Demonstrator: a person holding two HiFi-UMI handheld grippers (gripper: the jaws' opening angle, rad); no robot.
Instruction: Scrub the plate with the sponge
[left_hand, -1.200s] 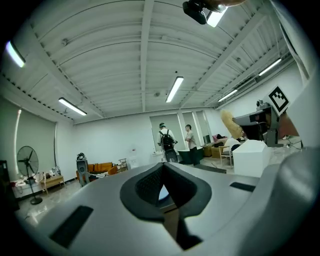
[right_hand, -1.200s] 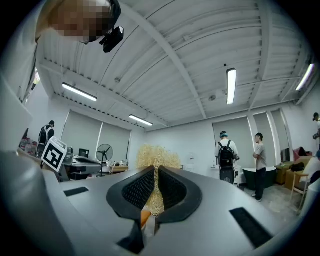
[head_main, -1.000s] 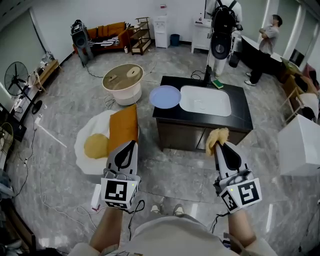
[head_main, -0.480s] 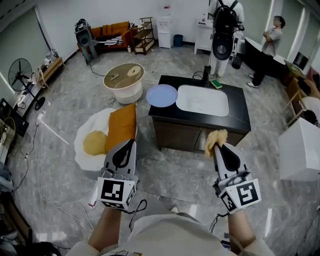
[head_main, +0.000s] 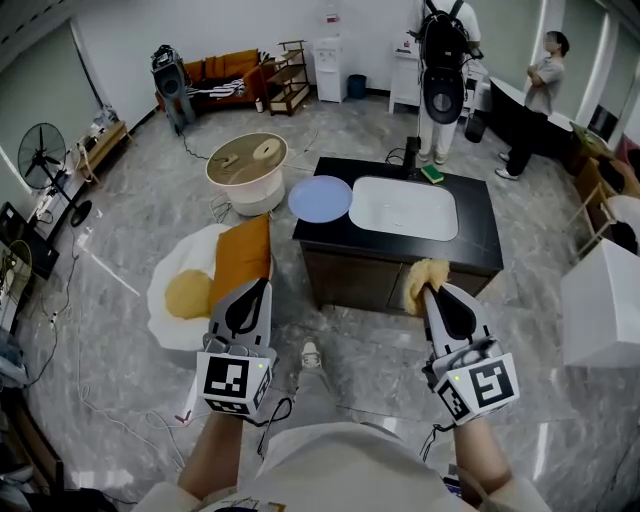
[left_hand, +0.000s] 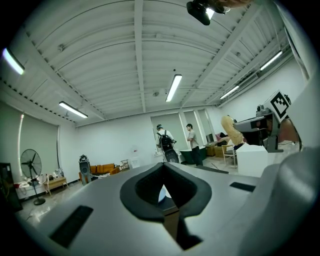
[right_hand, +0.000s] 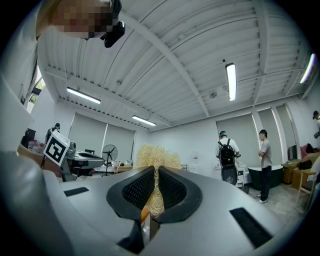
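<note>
1. The left gripper (head_main: 262, 284) has its two jaws closed tight together, and nothing is between them
2. It hangs in the air over the floor, to the left of the black counter (head_main: 480, 238) and in front of it
3. The right gripper (head_main: 428, 291) has its jaws squeezed on the sponge (head_main: 421, 277)
4. The sponge is yellow and scratchy looking, and a fluffy bunch of it sticks out past the jaw tips
5. The sponge is up in the air, just in front of the near edge of the counter, a bit right of the middle
6. The plate (head_main: 320, 198) is light blue and round
7. It lies flat at the far left corner of the counter top, and part of it pokes out over the left edge
8. The plate is just beside the white sink (head_main: 441, 225), which fills the middle of the counter top
9. The sponge and the plate are well apart
10. A small green thing (head_main: 432, 172) lies at the far edge of the counter top, next to the dark tap (head_main: 412, 150)
11. Two people (head_main: 441, 60) stand on the floor beyond the counter
12. An orange cushion (head_main: 243, 255) lies on the floor to the left of the counter
</note>
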